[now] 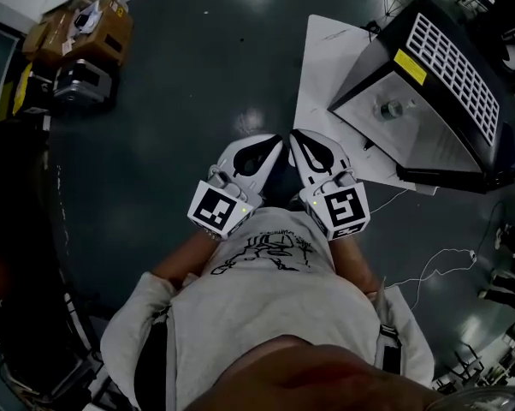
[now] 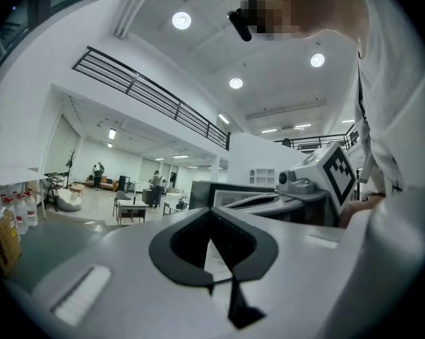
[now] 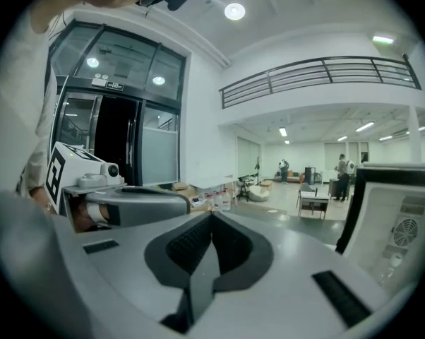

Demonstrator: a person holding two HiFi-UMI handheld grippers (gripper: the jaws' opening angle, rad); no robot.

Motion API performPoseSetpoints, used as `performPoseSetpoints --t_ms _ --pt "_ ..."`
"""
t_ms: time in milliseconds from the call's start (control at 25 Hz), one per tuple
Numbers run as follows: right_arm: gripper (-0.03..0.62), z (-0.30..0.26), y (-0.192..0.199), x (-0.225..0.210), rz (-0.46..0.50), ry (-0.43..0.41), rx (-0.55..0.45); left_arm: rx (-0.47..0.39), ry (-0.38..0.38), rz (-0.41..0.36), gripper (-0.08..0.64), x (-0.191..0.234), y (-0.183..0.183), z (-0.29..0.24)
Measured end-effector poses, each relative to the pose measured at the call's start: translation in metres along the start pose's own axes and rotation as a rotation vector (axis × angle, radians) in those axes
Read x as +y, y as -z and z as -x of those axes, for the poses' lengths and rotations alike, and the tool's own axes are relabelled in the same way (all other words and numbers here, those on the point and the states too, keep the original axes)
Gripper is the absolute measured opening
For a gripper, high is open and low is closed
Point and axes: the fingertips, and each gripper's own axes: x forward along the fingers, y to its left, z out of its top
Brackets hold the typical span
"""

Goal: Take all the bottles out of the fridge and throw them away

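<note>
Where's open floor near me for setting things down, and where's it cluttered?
Bare dark floor lies ahead, between the cardboard boxes at upper left and the white sheet under the black appliance. Crowded: the white cable at lower right.

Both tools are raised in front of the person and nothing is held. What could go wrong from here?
1. The left tool and right tool are shut, their tips almost meeting, so they may knock together.
2. A thin white cable trails over the dark floor at the person's right and could trip or snag them.
3. No bottle is in view. The shut tools must open before any grasp at the fridge.
</note>
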Motion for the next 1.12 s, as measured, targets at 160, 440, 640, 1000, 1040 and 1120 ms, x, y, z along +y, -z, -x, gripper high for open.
performPoseSetpoints --t_ms 160,440,640,1000,1040,1120 --pt "0.011 0.027 0.003 -0.019 -0.009 0.053 -0.008 -0.003 0.052 0.004 0.009 -0.026 0.0 -0.019" --pt "0.012 0.079 0.013 -0.053 -0.033 0.135 -0.009 -0.004 0.133 0.0 0.009 -0.077 0.0 -0.052" --pt "0.012 0.118 0.02 -0.076 -0.041 0.186 -0.013 -0.002 0.181 -0.003 0.009 -0.113 0.0 -0.077" --pt "0.012 0.18 0.034 -0.119 -0.058 0.264 -0.021 0.01 0.251 -0.009 0.009 -0.174 0.005 -0.119" --pt "0.012 0.186 0.036 -0.123 -0.06 0.272 -0.021 0.011 0.256 -0.01 0.009 -0.18 0.006 -0.124" --pt "0.012 0.2 0.041 -0.132 -0.065 0.287 -0.022 0.013 0.266 -0.01 0.009 -0.192 0.008 -0.133"
